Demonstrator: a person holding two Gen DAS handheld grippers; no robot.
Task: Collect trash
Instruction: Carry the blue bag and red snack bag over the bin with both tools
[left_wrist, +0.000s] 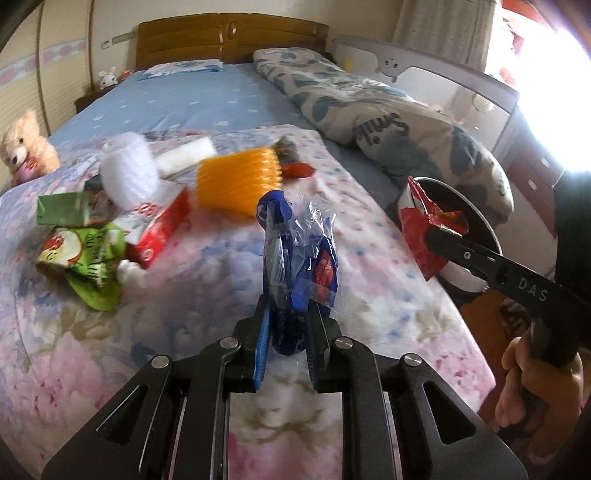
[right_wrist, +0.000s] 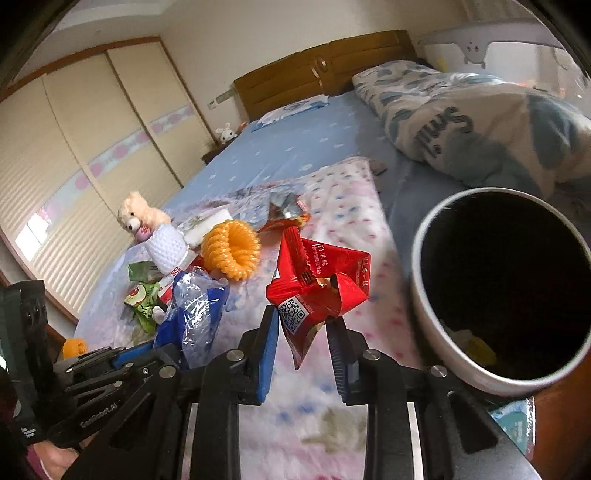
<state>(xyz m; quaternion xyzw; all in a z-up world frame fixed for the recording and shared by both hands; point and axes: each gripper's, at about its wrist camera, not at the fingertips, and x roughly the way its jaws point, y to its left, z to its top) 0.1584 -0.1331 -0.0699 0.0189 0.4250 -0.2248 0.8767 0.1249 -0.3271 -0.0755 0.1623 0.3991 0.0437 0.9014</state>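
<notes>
My left gripper (left_wrist: 288, 314) is shut on a blue and clear plastic wrapper (left_wrist: 295, 251) and holds it above the flowered blanket; the wrapper also shows in the right wrist view (right_wrist: 195, 310). My right gripper (right_wrist: 303, 325) is shut on a red snack packet (right_wrist: 314, 284) and holds it just left of the white trash bin (right_wrist: 432, 317). In the left wrist view the red packet (left_wrist: 424, 225) hangs at the bin's rim (left_wrist: 454, 188). More trash lies on the bed: a green pouch (left_wrist: 85, 262), a red box (left_wrist: 159, 229), bubble wrap (left_wrist: 127, 166) and an orange ribbed cup (left_wrist: 236, 181).
A teddy bear (left_wrist: 26, 147) sits at the bed's left edge. A rolled quilt (left_wrist: 388, 122) lies along the right side of the bed, behind the bin. The wooden headboard (left_wrist: 229, 37) is at the far end. Wardrobe doors (right_wrist: 74, 155) stand to the left.
</notes>
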